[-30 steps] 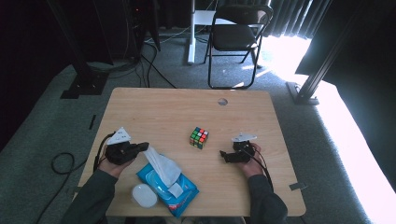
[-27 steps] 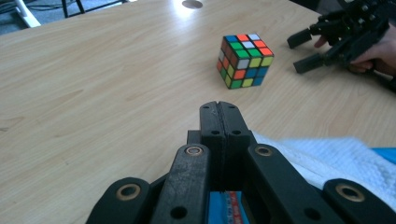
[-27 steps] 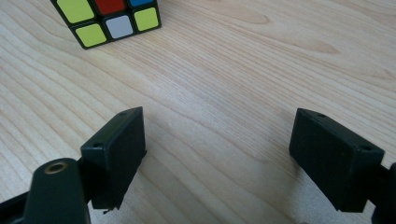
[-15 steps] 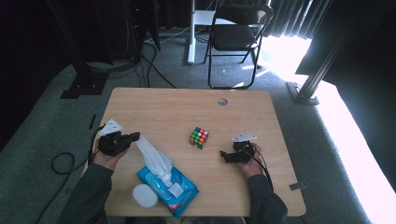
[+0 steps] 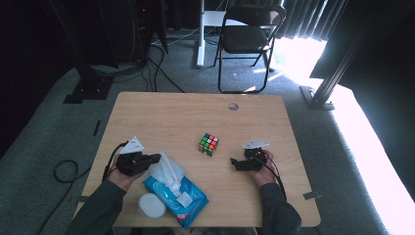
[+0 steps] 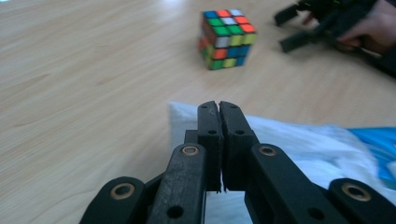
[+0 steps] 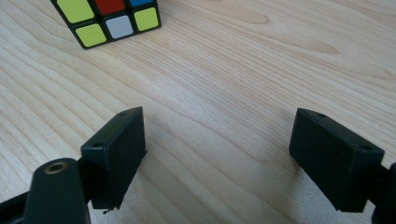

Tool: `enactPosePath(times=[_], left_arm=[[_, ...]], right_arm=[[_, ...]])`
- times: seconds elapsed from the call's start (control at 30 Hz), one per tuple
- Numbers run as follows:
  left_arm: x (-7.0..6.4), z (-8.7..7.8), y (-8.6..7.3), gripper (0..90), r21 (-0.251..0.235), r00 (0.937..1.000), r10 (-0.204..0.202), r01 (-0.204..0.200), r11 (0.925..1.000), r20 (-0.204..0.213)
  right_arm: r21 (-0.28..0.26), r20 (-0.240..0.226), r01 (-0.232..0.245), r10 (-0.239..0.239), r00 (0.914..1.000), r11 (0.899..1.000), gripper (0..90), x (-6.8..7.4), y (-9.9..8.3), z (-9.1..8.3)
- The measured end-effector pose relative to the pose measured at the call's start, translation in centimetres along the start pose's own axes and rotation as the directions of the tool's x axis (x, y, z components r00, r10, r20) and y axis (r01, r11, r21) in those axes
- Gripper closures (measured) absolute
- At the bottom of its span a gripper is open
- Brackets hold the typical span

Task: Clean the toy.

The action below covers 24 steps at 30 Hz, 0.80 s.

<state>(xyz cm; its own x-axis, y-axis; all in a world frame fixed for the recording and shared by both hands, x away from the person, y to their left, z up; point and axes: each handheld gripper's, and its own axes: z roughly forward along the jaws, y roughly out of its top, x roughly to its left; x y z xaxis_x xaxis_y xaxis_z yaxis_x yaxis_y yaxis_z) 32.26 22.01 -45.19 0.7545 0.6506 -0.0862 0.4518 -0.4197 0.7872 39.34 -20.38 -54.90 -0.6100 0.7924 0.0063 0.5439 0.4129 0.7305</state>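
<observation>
L gripper [image 5: 155, 158] sits at the table's near-left, jaws pressed together on a white wipe [image 5: 167, 172] that sticks up out of the blue wipes pack [image 5: 188, 205]. In the left gripper view the jaws meet w/ barely a slit between them, and the wipe [image 6: 299, 140] spreads out just behind and to their right.

The pack lies flat by the near edge, angled, just R of the L hand [image 5: 122, 176]. A white round lid [image 5: 151, 205] sits touching its near-left side.

R gripper [image 5: 235, 164] rests low over the table [image 5: 166, 117] at near-right, jaws wide apart w/ bare wood between them. A puzzle cube [image 5: 209, 144] stands mid-table, near the R gripper, apart from the pack.
</observation>
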Motion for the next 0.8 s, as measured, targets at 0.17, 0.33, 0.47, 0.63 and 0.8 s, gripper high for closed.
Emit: enactPosePath(times=[0.17, 0.33, 0.47, 0.63, 0.8], left_arm=[[-1.3, 1.3, 0.1, 83.8, 0.054, 0.9975, 0.047, -0.050, 0.9973, 0.052], [-1.8, 2.3, 0.1, 63.7, 0.079, 0.9931, 0.049, -0.058, 0.9952, 0.107], [-2.1, 2.6, 0.2, 49.4, 0.071, 0.9932, 0.047, -0.055, 0.9959, 0.106], [-2.4, 3.3, -0.1, 39.9, 0.090, 0.9935, 0.063, -0.072, 0.9933, 0.095], [-2.3, 4.1, -0.4, 38.1, 0.112, 0.9949, 0.061, -0.069, 0.9913, 0.080]], right_arm=[[0.000, 0.000, 0.000, 0.000, 1.0000, 1.000, 18.3, 0.0, 0.0, 0.0], [0.000, 0.000, 0.000, 0.000, 1.0000, 1.000, 18.3, 0.0, 0.0, 0.0], [0.000, 0.000, 0.000, 0.000, 1.0000, 1.000, 18.3, 0.0, 0.0, 0.0], [0.000, 0.000, 0.000, 0.000, 1.0000, 1.000, 18.3, 0.0, 0.0, 0.0], [0.000, 0.000, 0.000, 0.000, 1.0000, 1.000, 18.3, 0.0, 0.0, 0.0]])
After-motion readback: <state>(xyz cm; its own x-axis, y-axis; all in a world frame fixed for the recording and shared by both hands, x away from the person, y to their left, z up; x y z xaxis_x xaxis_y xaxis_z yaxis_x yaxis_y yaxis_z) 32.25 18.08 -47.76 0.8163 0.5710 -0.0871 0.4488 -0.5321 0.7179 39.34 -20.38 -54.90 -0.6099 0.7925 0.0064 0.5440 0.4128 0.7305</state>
